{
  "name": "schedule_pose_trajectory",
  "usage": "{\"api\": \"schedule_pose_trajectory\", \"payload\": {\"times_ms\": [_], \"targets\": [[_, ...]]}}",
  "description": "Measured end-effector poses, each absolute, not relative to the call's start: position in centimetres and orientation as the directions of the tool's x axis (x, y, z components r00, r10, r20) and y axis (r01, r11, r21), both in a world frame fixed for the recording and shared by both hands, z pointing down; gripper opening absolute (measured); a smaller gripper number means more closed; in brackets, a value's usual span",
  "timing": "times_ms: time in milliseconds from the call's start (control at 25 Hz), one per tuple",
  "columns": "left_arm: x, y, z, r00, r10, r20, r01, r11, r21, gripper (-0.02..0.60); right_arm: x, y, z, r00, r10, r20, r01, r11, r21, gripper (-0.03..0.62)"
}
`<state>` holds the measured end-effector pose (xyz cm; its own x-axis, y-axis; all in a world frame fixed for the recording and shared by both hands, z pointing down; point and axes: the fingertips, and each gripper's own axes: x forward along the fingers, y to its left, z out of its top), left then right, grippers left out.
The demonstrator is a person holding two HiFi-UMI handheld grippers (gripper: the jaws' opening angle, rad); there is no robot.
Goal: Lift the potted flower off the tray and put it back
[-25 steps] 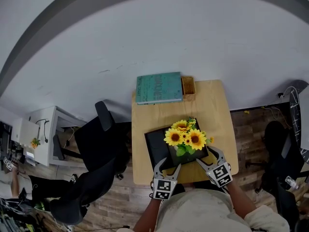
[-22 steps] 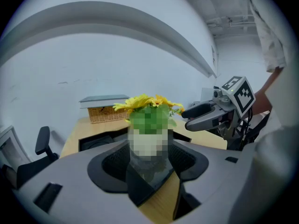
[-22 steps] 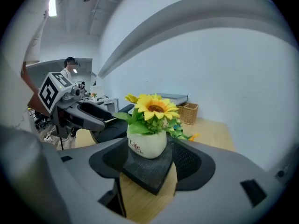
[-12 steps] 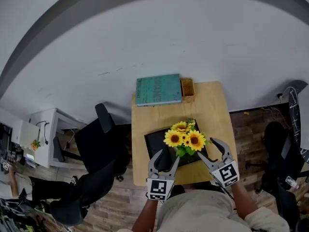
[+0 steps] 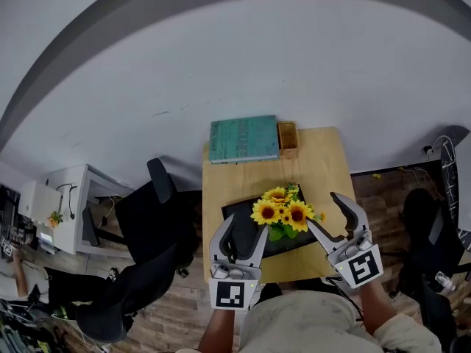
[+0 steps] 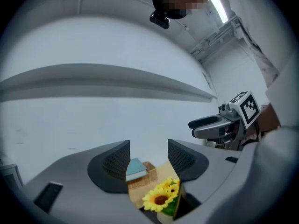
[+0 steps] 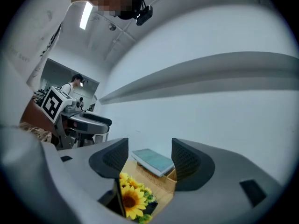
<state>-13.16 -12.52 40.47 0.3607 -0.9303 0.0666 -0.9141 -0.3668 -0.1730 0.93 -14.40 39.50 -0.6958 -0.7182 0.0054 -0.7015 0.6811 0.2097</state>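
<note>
The potted flower (image 5: pixel 283 214), a bunch of yellow sunflowers, stands on the black tray (image 5: pixel 243 210) on the small wooden table (image 5: pixel 324 160). The blooms hide the pot from above. My left gripper (image 5: pixel 244 230) hangs high above the tray's left part, open and empty. Right of the flowers my right gripper (image 5: pixel 322 210) is just as high, also open and empty. In the left gripper view the sunflowers (image 6: pixel 161 197) lie low below the open jaws, and the right gripper (image 6: pixel 205 127) shows off to the side. The right gripper view has the sunflowers (image 7: pixel 131 197) below its jaws.
A teal book (image 5: pixel 243 139) and a small wicker basket (image 5: pixel 288 136) lie at the table's far edge by the white wall. A black office chair (image 5: pixel 158 230) stands left of the table and another chair (image 5: pixel 423 234) stands to its right. The floor is wood.
Both grippers have risen from either side of the pot toward the camera and levelled out, still open. The potted flower stays on the tray.
</note>
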Motion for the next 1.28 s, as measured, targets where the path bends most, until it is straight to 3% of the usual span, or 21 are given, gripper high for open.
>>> {"api": "schedule_pose_trajectory", "payload": {"times_ms": [280, 720, 840, 960, 1280], "targets": [[-13.3, -12.0, 35.7, 0.366, -0.928, -0.067, -0.906, -0.338, -0.255, 0.259, 1.5, -14.1, 34.6, -0.681, -0.725, -0.107, -0.728, 0.652, 0.212, 0.298], [-13.4, -11.8, 36.3, 0.358, -0.932, -0.058, -0.915, -0.337, -0.224, 0.259, 1.8, -13.9, 34.6, -0.673, -0.731, -0.109, -0.734, 0.644, 0.216, 0.295], [-13.4, -11.7, 36.2, 0.355, -0.933, -0.062, -0.917, -0.335, -0.217, 0.248, 1.6, -13.8, 34.8, -0.679, -0.726, -0.105, -0.728, 0.65, 0.218, 0.258], [-13.3, -11.4, 36.0, 0.355, -0.932, -0.072, -0.92, -0.336, -0.201, 0.153, 1.4, -13.7, 34.7, -0.678, -0.726, -0.115, -0.73, 0.648, 0.216, 0.205], [-13.1, -11.0, 36.0, 0.355, -0.932, -0.073, -0.921, -0.335, -0.199, 0.012, 2.0, -13.8, 34.5, -0.609, -0.78, -0.141, -0.789, 0.58, 0.204, 0.021]]}}
